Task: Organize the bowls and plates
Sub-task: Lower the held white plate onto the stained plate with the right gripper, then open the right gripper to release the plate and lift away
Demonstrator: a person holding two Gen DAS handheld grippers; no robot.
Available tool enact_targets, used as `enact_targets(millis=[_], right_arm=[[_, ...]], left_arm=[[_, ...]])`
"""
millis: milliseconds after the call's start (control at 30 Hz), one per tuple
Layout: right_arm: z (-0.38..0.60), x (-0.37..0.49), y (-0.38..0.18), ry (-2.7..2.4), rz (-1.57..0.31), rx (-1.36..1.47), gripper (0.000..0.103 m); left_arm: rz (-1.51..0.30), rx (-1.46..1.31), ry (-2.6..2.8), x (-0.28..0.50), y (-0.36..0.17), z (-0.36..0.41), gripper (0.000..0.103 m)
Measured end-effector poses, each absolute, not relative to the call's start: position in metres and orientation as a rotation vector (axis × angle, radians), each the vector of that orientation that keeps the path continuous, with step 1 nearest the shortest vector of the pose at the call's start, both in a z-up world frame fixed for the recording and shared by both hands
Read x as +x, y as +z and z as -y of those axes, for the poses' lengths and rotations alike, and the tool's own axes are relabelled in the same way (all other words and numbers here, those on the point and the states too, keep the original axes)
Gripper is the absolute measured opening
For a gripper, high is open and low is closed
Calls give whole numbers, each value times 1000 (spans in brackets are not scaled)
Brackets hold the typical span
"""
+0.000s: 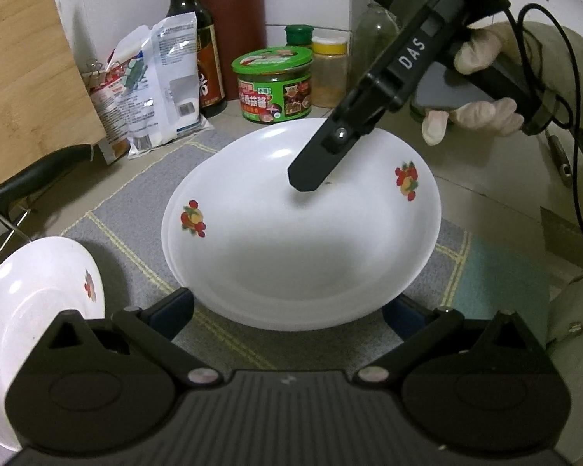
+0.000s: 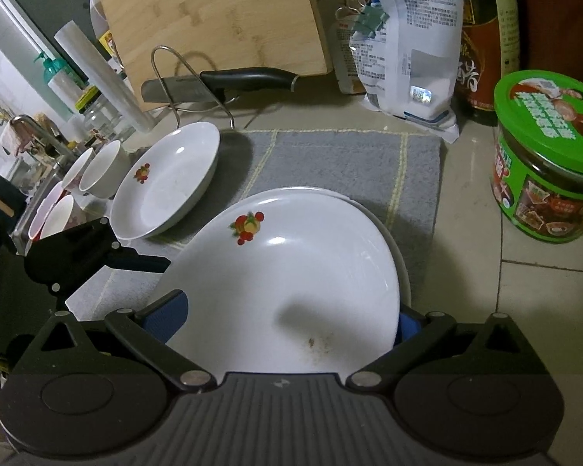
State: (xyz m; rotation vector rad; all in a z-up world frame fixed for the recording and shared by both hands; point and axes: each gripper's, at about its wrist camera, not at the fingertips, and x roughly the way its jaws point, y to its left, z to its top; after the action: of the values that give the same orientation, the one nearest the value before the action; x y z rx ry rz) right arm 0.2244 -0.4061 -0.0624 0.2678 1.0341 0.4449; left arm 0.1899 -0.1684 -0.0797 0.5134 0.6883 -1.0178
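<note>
At the far left of the right wrist view, white cups (image 2: pixel 97 173) stand near the sink edge, and just beside them a single white plate (image 2: pixel 167 182) with a fruit print lies on the grey mat (image 2: pixel 342 155). Behind it a knife (image 2: pixel 233 79) rests in a wire rack before a wooden board (image 2: pixel 213 11). In the middle of the mat sits the stack of plates (image 1: pixel 291 240), the top one tilted over the one beneath. The left tongs (image 1: pixel 287 310) are spread apart, one finger on each side of the stack's near rim. The right tongs (image 2: pixel 291 318) reach in from the other side, apart, astride the top plate's rim. On the right of the worktop (image 2: pixel 524 291) stands a green-lidded jar (image 2: pixel 548 155).
</note>
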Motion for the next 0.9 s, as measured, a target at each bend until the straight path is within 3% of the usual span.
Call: enact_targets(millis=[900], right_arm=[[395,217,-52,331,-1075,200,103]], left_arm=[[-657,520,-1013,186,-84,165,103]])
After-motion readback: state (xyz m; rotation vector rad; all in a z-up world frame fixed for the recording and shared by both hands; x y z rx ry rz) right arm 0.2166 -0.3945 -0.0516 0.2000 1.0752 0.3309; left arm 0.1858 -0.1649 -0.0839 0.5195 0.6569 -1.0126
